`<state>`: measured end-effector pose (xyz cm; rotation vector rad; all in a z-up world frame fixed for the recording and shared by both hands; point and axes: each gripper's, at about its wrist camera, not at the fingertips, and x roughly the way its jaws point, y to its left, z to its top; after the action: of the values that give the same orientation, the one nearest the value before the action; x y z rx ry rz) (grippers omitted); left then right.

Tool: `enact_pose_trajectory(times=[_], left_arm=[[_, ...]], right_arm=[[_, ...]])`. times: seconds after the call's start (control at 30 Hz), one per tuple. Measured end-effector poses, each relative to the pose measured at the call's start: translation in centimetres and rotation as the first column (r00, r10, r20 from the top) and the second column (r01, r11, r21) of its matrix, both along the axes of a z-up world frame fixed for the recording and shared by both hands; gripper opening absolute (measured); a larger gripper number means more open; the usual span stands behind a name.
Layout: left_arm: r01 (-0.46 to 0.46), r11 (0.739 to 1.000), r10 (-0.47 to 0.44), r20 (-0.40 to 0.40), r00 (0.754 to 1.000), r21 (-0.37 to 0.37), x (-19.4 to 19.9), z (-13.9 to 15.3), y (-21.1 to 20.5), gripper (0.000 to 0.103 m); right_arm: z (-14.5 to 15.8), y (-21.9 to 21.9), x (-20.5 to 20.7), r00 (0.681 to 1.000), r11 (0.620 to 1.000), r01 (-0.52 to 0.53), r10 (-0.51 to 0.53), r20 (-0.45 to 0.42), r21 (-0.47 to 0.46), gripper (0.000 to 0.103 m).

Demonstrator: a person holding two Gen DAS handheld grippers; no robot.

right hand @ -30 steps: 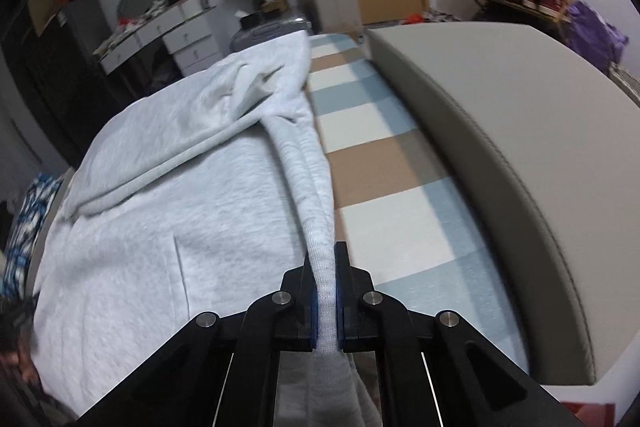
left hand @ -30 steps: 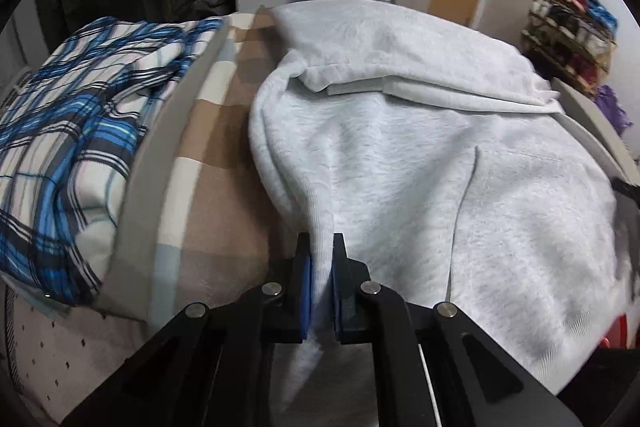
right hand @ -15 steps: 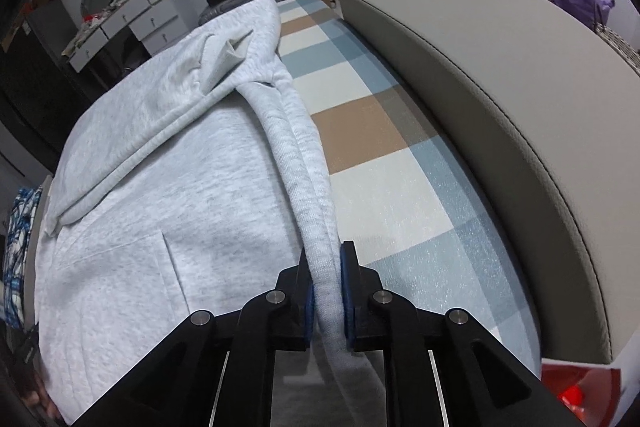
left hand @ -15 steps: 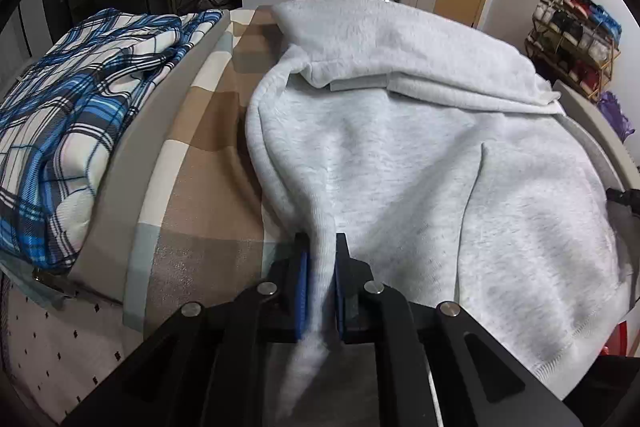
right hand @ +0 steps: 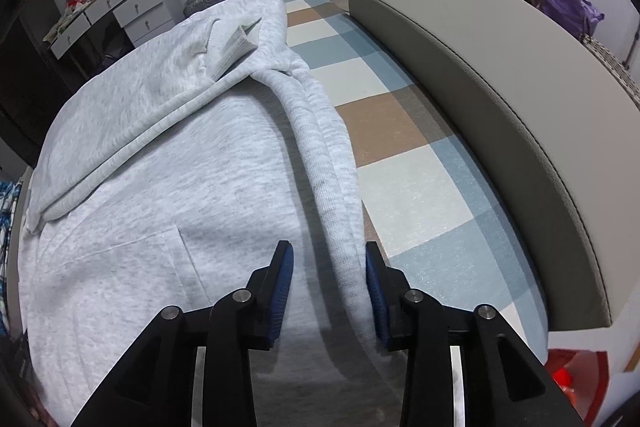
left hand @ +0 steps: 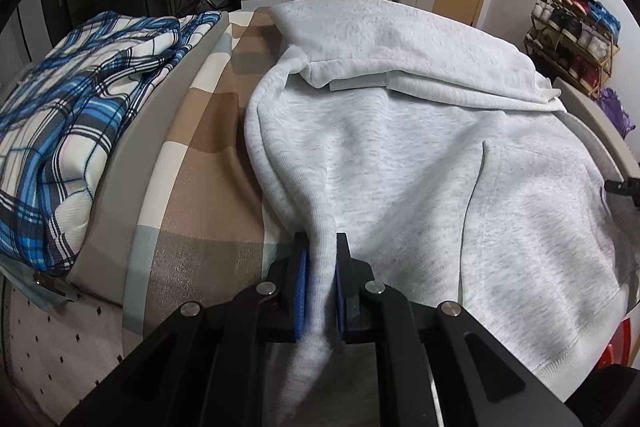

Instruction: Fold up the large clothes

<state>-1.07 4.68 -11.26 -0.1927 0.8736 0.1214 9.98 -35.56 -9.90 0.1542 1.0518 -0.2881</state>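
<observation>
Pinching left edge of light grey fleece hoodie (left hand: 400, 155) in left gripper (left hand: 321, 259); right gripper (right hand: 328, 267) jaws just opening, spread, fold between, pads loose.

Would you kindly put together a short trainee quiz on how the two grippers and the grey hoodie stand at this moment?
1. True or false: the left gripper is clamped on a fold of the grey hoodie.
2. The right gripper is: A) shut on the hoodie's edge; B) open, with the edge lying between its pads; C) holding the plaid blanket.
3. Fill in: the hoodie lies on a ______ sheet.

Key
1. True: the pads pinch the fabric.
2. B: the jaws have just been opening, and the edge leans on one pad only.
3. Checked.
</observation>
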Motion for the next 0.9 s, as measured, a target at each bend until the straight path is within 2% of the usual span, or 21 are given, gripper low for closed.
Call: enact_pose_trajectory(times=[0.23,0.53,0.6,0.9], left_arm=[[0.005,1.000,-0.004,0.006,1.000,-0.024,0.0,0.0,0.4,0.007],[0.004,0.999,-0.004,0.015,1.000,-0.038,-0.3,-0.1,0.6,0.008],[0.002,0.999,-0.001,0.019,1.000,-0.042,-0.3,-0.1,0.6,0.008],[-0.014,0.997,0.016,0.021,1.000,-0.079,-0.4,0.0,1.0,0.011]], right_arm=[[0.0,0.2,0.1,1.000,1.000,0.014,-0.014,0.002,-0.001,0.039],[-0.1,-0.3,-0.7,0.999,1.000,-0.029,0.029,0.015,0.011,0.041],[-0.3,-0.5,-1.0,0.999,0.999,-0.049,0.049,0.013,0.015,0.049],[-0.8,-0.6,-2.2,0.992,0.994,-0.110,0.110,0.061,0.003,0.053]])
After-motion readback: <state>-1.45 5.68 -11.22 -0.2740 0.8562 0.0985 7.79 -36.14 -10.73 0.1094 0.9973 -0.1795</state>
